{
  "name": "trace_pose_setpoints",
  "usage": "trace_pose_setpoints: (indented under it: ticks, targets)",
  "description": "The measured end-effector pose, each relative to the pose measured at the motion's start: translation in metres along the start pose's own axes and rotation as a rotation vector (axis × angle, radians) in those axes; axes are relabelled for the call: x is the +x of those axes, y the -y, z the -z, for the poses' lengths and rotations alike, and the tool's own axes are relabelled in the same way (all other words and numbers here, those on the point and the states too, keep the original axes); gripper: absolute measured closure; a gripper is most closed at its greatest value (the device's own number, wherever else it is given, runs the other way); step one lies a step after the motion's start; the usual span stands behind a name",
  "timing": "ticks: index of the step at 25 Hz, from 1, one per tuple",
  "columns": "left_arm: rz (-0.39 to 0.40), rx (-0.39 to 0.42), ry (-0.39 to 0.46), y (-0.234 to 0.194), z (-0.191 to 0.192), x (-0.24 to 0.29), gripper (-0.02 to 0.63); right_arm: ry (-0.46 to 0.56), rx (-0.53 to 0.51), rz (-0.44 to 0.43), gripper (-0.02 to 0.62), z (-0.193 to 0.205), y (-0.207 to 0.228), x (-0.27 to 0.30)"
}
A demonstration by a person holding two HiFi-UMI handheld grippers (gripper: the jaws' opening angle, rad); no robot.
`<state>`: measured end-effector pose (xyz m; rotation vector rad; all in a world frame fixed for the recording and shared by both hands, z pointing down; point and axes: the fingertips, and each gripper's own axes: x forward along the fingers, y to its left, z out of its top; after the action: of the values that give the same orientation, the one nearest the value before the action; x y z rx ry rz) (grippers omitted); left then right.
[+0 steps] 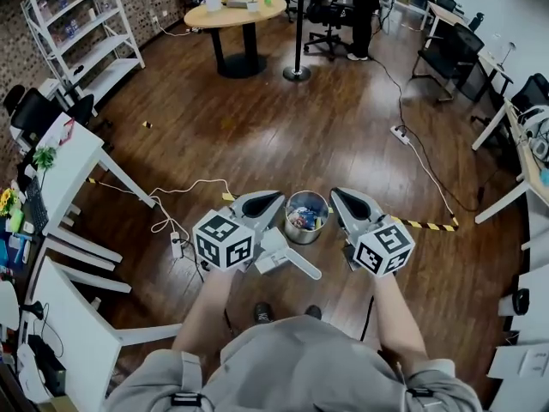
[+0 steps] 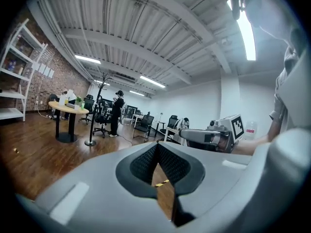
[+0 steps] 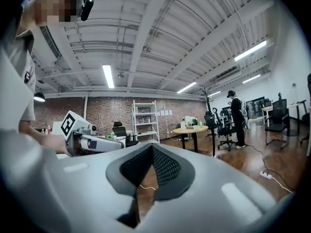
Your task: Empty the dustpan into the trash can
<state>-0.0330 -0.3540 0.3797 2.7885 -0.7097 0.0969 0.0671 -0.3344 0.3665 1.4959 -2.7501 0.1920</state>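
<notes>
Both closed, empty: left tool (image 1: pixel 273 199), right tool (image 1: pixel 340 196) flank round metal trash can (image 1: pixel 301 235).

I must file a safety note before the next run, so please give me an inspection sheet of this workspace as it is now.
Surface: wooden floor; yellow-black tape strip right of the can.
Job's things: metal trash can upright between the grippers, colourful litter inside; white dustpan beside it, partly hidden by the left gripper.
Clutter: small yellow scrap on the floor.
Grippers: left gripper shut, empty; right gripper shut, empty.
Cables: white cable running to a power strip at the left; second power strip further right.
Surroundings: round table, white shelf, office chair, standing person.
</notes>
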Motion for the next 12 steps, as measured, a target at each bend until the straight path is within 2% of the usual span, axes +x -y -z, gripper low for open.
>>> trace_pose_setpoints:
  ticks: [5, 12]
  targets:
    - [0.01, 0.043, 0.013, 0.0, -0.025, -0.006, 0.601, 0.039, -0.012, -0.021, 0.586, -0.042, -0.014, 0.01]
    - [0.019, 0.061, 0.012, 0.002, -0.034, -0.003, 0.601, 0.044, -0.036, -0.042, 0.586, -0.06, -0.027, 0.02]
